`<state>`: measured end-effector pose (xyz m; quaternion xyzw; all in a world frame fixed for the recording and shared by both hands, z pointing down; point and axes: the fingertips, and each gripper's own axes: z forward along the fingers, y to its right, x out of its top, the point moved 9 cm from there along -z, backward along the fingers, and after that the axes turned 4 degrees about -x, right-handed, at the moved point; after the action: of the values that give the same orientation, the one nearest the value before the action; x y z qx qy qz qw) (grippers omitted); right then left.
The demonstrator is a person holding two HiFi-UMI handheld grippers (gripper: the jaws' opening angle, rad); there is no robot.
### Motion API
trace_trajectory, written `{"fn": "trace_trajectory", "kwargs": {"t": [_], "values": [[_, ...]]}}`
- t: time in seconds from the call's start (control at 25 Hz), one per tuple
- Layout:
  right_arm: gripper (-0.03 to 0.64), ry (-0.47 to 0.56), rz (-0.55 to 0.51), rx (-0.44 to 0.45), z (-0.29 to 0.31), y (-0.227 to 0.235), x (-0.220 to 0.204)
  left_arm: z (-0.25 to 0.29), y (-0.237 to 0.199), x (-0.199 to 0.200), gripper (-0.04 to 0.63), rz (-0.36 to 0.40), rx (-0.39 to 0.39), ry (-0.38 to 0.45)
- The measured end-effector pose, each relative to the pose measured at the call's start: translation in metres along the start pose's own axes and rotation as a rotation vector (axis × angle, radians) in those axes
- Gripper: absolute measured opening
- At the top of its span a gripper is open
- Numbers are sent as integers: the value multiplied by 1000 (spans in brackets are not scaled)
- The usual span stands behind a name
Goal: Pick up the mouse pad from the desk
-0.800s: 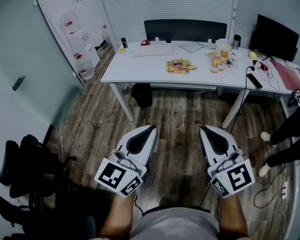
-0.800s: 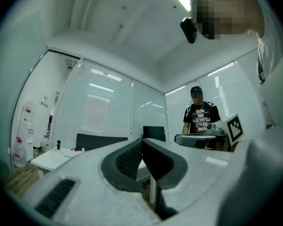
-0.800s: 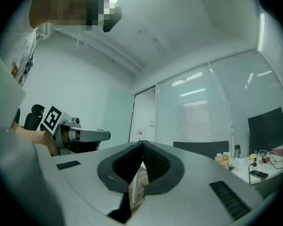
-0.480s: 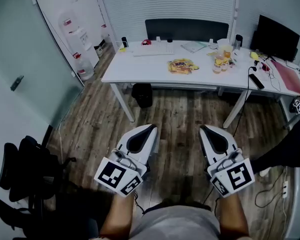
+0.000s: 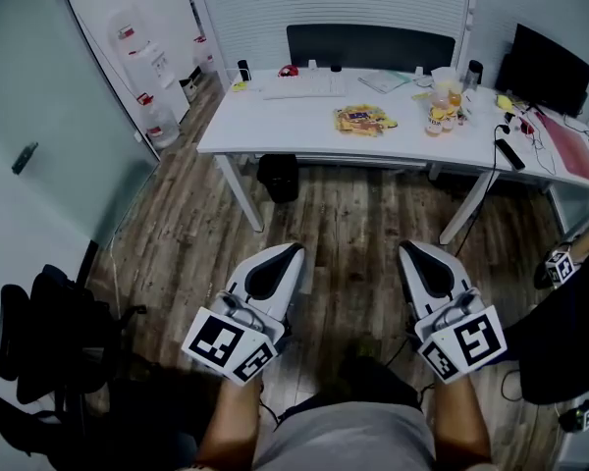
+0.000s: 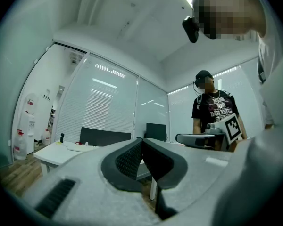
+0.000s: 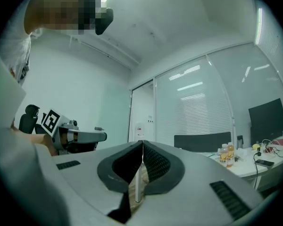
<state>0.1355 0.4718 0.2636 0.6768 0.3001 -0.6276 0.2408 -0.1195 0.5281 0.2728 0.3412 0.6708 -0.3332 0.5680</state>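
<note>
The white desk (image 5: 275,130) stands across the room, well ahead of both grippers. A flat pink mat (image 5: 571,151) lies on its right end; I cannot tell whether this is the mouse pad. A keyboard (image 5: 302,89) and a red mouse (image 5: 288,71) sit at the desk's far edge. My left gripper (image 5: 293,251) and right gripper (image 5: 404,250) are held side by side over the wooden floor, pointing level at the desk. Both are shut with nothing between the jaws, as the left gripper view (image 6: 141,140) and the right gripper view (image 7: 142,143) confirm.
A snack packet (image 5: 365,119), bottles (image 5: 437,116), a black remote (image 5: 508,153) and a monitor (image 5: 555,67) are on the desk. A black bin (image 5: 277,177) stands under it. An office chair (image 5: 49,332) is at the left. Another person (image 5: 569,332) stands at the right.
The other person at the right has come nearer, now filling the lower right edge. The desk has shifted slightly in the head view. Both grippers stay shut and in place.
</note>
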Motion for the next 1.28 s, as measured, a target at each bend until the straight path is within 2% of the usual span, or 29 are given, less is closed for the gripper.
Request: {"fn": "trace_trajectory", "kwargs": {"t": [0.24,0.44,0.68,1.0,1.28], "values": [[12,2,13,-1,30,29,-10,15,-22,-5,15,-8,22,-14],[12,4,24,-3,55,55,-18,53,-50,-6,15,15,37,-46],[12,-8,16,-11,99,114,-26,123,-92,-14,15,19,52,-64],[12,-37,-5,-7,162,218,-43,239,-142,-36,15,3,63,-91],[12,-51,-17,15,203,284,-55,313,-167,-47,15,20,79,-130]]}}
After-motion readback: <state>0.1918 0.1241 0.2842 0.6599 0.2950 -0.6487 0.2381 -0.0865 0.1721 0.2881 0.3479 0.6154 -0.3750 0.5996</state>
